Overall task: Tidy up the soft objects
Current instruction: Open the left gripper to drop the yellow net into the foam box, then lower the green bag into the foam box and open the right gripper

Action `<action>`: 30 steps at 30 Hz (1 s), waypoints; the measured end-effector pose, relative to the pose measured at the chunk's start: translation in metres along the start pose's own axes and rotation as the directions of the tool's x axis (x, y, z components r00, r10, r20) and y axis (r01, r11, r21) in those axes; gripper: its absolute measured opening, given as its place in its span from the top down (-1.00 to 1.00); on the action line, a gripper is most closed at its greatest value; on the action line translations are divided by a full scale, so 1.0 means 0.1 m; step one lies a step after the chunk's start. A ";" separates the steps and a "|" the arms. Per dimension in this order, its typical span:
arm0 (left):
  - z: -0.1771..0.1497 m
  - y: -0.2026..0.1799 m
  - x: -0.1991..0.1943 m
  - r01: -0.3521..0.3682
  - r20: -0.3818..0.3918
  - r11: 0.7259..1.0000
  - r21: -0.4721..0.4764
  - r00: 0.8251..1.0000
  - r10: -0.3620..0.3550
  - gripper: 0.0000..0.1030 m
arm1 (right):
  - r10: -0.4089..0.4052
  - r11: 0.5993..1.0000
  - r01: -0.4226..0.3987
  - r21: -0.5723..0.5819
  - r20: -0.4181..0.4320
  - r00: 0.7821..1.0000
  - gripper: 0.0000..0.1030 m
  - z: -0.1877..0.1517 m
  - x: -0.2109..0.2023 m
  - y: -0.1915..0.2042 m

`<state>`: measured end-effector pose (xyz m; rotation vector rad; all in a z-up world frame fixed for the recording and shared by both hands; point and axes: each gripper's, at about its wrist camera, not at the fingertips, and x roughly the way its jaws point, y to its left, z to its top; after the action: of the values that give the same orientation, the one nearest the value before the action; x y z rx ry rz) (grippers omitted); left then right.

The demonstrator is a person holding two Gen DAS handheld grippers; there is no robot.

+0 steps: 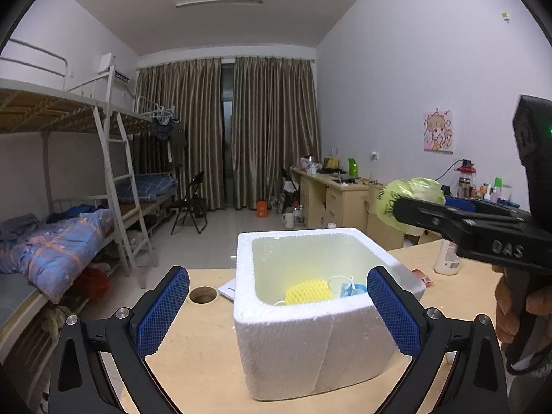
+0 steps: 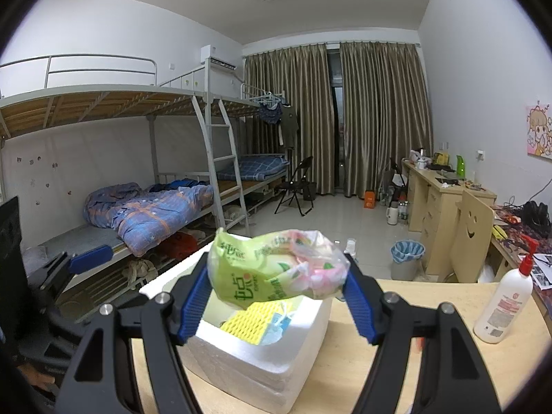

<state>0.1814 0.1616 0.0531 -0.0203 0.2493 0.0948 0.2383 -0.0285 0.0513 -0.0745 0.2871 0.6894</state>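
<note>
A white foam box (image 1: 310,345) stands on the wooden table, close in front of me. Inside it lie a yellow foam net (image 1: 307,291) and a small blue and white packet (image 1: 352,289). My left gripper (image 1: 278,276) is wide open, its blue pads on either side of the box's near end, and it holds nothing. My right gripper (image 2: 277,265) is shut on a crumpled green plastic bag (image 2: 269,269) with pink and white contents. It holds the bag in the air above the foam box (image 2: 262,362), over the yellow net (image 2: 252,321). In the left wrist view the green bag (image 1: 410,196) hangs right of the box.
A white pump bottle (image 2: 503,303) stands on the table (image 1: 193,362) right of the box. A round cable hole (image 1: 203,295) and a sheet of paper (image 1: 227,289) lie left of the box, and a small red packet (image 1: 422,276) lies to its right. Bunk beds line the left wall.
</note>
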 end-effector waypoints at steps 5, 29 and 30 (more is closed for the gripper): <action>-0.12 0.05 -0.11 0.017 0.038 1.000 0.001 0.999 -0.017 -1.00 | -0.010 1.000 0.010 -0.016 -0.002 1.000 -0.45 0.00 0.06 0.07; -0.35 0.23 0.12 -0.054 -0.025 0.997 -0.050 0.998 0.053 -1.00 | 0.067 0.997 -0.071 -0.025 -0.126 0.990 -0.52 0.00 0.62 0.05; -0.35 0.23 0.12 -0.055 -0.028 0.997 -0.053 0.998 0.053 -1.00 | 0.067 0.997 -0.071 -0.030 -0.130 0.989 -0.52 -0.01 0.62 0.05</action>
<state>0.1825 0.1844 0.0155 -0.0683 0.2738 0.1553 0.2800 0.0132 0.0326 -0.1434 0.4033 0.7598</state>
